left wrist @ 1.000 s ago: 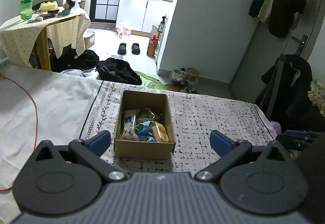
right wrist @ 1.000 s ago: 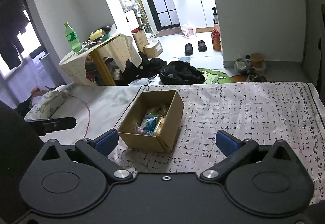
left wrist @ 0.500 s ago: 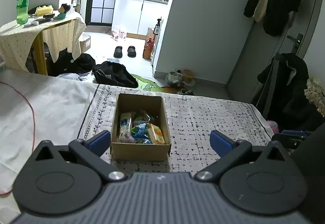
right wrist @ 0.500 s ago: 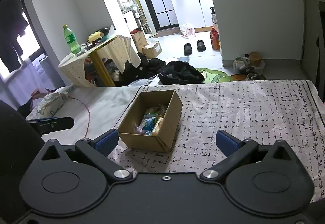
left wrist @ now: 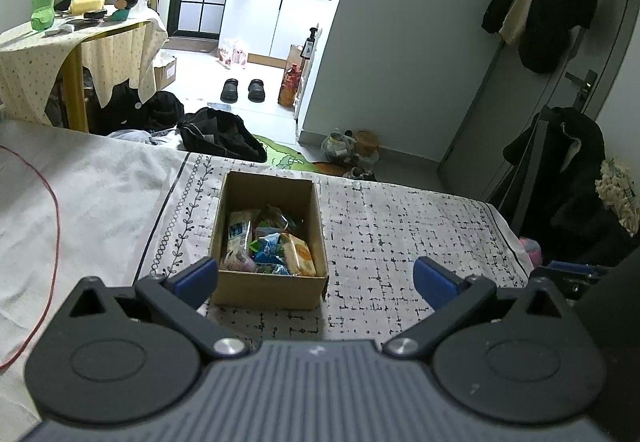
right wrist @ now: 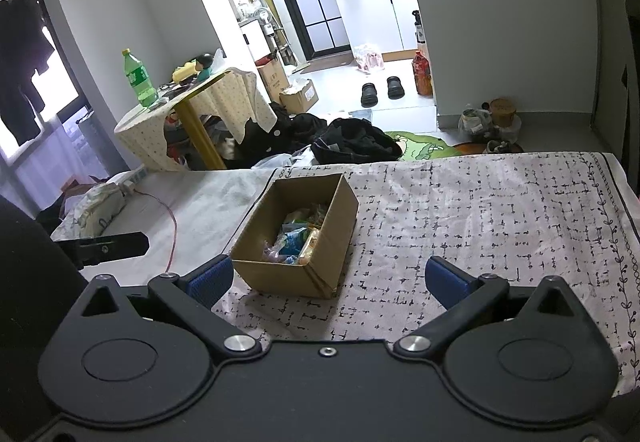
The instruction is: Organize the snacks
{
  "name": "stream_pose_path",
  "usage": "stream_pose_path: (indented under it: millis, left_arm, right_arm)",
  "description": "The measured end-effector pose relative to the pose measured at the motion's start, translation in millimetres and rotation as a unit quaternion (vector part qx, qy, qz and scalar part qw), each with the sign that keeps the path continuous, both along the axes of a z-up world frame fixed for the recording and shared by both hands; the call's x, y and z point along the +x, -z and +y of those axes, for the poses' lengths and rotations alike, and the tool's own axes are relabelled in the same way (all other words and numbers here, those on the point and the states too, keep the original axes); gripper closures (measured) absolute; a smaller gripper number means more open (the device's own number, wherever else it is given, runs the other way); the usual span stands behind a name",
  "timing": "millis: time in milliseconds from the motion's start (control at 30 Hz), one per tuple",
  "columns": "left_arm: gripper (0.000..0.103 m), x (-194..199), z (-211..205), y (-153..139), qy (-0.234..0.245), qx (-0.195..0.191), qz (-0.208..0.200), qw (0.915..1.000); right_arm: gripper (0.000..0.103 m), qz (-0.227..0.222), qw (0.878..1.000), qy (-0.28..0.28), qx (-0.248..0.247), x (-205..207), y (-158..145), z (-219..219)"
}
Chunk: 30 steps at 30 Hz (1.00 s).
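- The left gripper [left wrist: 316, 278] is held wide apart, and nothing is held in it.
- The right gripper [right wrist: 328, 278] is spread wide too, and it is empty.
- A small cardboard box [left wrist: 269, 284] is seen on the patterned cloth [left wrist: 400, 226], just in front of both grippers.
- The snacks [left wrist: 266, 242] are piled inside the box, in little crinkly packets.
- The packets are probably light, soft and a bit slippery, so a gentle squeeze is needed.
- A packet is best pinched by its flat middle or sealed edge, from above.
- The box is likely light and stiff, and it could be pushed along by a bump.
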<state>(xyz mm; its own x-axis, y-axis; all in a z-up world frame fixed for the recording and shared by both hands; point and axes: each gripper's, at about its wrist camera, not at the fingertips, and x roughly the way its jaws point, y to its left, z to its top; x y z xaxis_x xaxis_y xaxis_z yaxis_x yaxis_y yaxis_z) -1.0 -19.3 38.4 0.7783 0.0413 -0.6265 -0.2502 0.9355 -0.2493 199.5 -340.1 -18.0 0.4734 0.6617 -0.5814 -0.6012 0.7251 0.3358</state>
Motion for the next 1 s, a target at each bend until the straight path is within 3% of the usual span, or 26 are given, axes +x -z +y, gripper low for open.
stream_pose_path:
  millis: [700,1000]
  left_arm:
    - [0.000,2.8,-3.2,1.7,0.002,0.012,0.000,0.9999]
    - [0.000,4.8,0.1,3.9,0.005,0.000,0.009,1.0000]
  right_arm:
    - [0.000,0.002,1.000,0.027,0.011,5.2,0.1,-4.9]
    - [0.000,0.002,1.000,0.023,0.007,3.6,1.3,-0.1]
